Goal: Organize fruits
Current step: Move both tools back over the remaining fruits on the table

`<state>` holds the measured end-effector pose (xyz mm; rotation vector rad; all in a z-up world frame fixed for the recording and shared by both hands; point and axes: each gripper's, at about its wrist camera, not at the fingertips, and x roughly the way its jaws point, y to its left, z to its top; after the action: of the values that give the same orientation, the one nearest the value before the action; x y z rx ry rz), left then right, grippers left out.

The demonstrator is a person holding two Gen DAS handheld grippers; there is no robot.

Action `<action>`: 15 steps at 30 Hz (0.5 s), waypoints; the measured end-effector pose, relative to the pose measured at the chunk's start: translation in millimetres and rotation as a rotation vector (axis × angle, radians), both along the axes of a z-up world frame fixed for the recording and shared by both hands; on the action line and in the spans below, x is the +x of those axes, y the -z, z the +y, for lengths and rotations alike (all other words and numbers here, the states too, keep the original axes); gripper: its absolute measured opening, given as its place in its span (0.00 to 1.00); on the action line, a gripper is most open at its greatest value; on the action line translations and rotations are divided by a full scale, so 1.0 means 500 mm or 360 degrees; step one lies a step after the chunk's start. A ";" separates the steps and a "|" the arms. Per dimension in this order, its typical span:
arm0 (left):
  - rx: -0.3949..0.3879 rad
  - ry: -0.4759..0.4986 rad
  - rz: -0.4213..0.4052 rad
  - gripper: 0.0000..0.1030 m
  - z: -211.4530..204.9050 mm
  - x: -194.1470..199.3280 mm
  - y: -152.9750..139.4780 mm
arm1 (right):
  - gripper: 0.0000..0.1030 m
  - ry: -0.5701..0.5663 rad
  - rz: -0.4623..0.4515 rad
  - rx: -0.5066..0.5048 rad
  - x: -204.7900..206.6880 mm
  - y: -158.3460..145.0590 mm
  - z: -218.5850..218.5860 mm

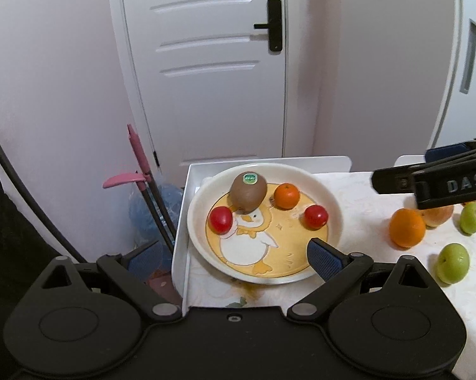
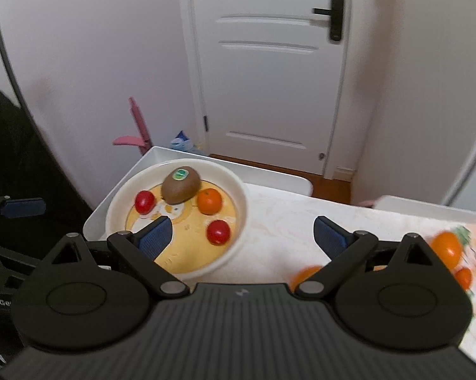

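Observation:
A white plate with a yellow duck picture [image 1: 329, 196] [image 2: 241, 196] sits at the table's left end. In it lie a brown kiwi [image 1: 248, 192] [image 2: 181, 184], a small orange [image 1: 286, 195] [image 2: 209, 201] and two red tomatoes [image 1: 220, 219] [image 1: 316, 216] [image 2: 144, 202] [image 2: 218, 232]. My left gripper [image 1: 234, 258] is open and empty above the plate's near rim. My right gripper [image 2: 242, 237] is open and empty just right of the plate; it also shows in the left wrist view [image 1: 428, 180]. An orange [image 1: 407, 227], a peach [image 1: 439, 214] and two green fruits [image 1: 453, 262] [image 1: 471, 217] lie on the table to the right.
The table [image 2: 288, 221] has a pale patterned cloth and a raised white rim. More orange fruits [image 2: 447, 248] [image 2: 304, 274] lie blurred near my right gripper. A white door [image 1: 206, 63] stands behind. A pink-handled mop [image 1: 140, 158] leans by the wall to the left of the table.

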<state>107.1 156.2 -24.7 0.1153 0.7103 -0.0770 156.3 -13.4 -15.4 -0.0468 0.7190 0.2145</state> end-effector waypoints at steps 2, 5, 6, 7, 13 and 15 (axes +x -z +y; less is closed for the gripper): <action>-0.0016 0.0023 -0.0010 0.97 -0.006 -0.007 -0.006 | 1.00 0.0045 -0.0003 -0.0003 -0.018 -0.007 -0.021; -0.0029 0.0056 -0.0027 0.97 -0.020 -0.019 -0.015 | 1.00 0.0095 -0.0007 -0.0007 -0.042 -0.014 -0.056; -0.0025 0.0065 -0.0034 0.97 -0.028 -0.024 -0.018 | 1.00 0.0108 -0.0011 -0.0004 -0.051 -0.016 -0.068; -0.0020 0.0070 -0.0040 0.97 -0.034 -0.028 -0.021 | 1.00 0.0118 -0.0015 -0.0002 -0.059 -0.017 -0.080; -0.0025 0.0060 -0.0065 0.97 -0.087 -0.066 -0.034 | 1.00 0.0136 -0.0027 0.0004 -0.103 -0.017 -0.160; -0.0028 0.0042 -0.0073 0.97 -0.106 -0.079 -0.038 | 1.00 0.0124 -0.0027 -0.0005 -0.114 -0.014 -0.189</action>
<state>67.4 103.3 -5.8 0.1089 0.6625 -0.1054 99.2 -107.9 -8.3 -0.0236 0.7030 0.1383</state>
